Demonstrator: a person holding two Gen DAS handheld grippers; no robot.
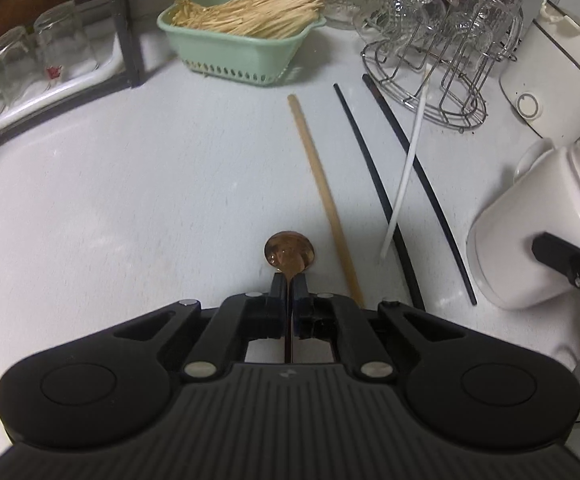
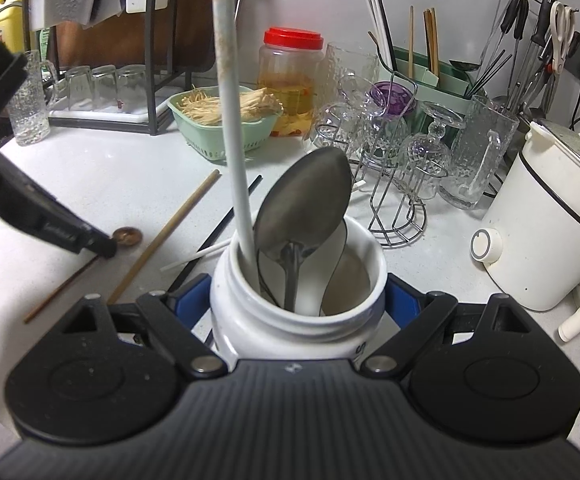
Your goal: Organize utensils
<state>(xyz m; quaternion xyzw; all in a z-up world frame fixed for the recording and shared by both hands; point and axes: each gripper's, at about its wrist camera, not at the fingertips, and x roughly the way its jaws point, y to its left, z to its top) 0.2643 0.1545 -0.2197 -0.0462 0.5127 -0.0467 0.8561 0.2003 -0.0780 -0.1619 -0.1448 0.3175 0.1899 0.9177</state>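
On counter: L claw (image 1: 289,285) clamped on spoon (image 1: 290,255) neck, bowl at 12. R claw (image 2: 299,304) grips jar (image 2: 290,320), already w/ steel spoon (image 2: 304,200) + white handle (image 2: 230,100). Left: wood stick (image 1: 324,196), black pair (image 1: 374,184), white stick (image 1: 406,164) at 1–2, loose.

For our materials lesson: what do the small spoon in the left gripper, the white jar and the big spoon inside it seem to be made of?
Small spoon: likely metal with a copper-coloured mirror finish; its bowl reflects.
White jar: probably glazed ceramic; thick glossy rim.
Big spoon: apparently steel, dull grey sheen.
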